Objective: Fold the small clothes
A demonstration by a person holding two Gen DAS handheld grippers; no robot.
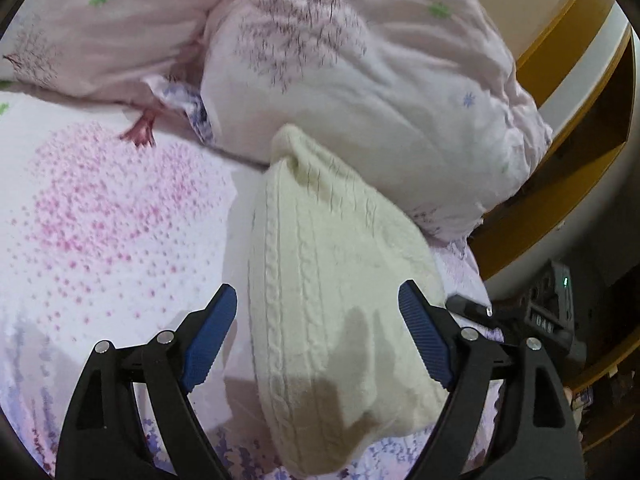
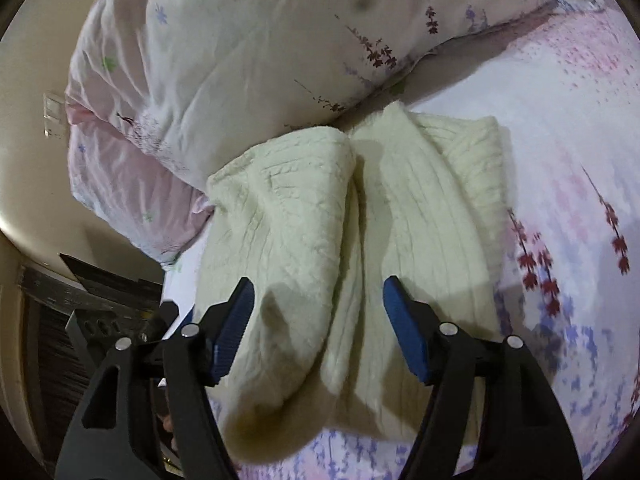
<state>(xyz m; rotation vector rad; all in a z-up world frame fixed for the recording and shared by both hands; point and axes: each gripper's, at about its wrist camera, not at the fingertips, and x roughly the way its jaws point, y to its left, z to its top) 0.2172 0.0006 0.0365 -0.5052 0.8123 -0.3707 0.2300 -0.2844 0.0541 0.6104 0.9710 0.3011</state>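
A cream cable-knit sweater (image 2: 352,248) is seen lying on a bed sheet (image 2: 568,152) printed with pink dots and purple and red flowers. The sweater is folded into two long rolls of cloth lying side by side, with a crease running between them, and its far end is pressed against a pale pink pillow (image 2: 240,60) at the head of the bed. In the left wrist view the same sweater (image 1: 336,280) is seen from its side as one rounded bundle, with the pillow (image 1: 380,92) touching its far tip and the dotted sheet (image 1: 112,216) spread to its left.

The left hand-held gripper (image 1: 318,334) is held with its blue-padded fingers (image 1: 210,340) wide apart, one on each side of the bundle, and nothing is clamped between them. The right hand-held gripper (image 2: 318,326) is likewise spread open above the near end of the sweater, its pads (image 2: 404,332) apart on either side of the crease. Whether the pads are touching the cloth cannot be told.
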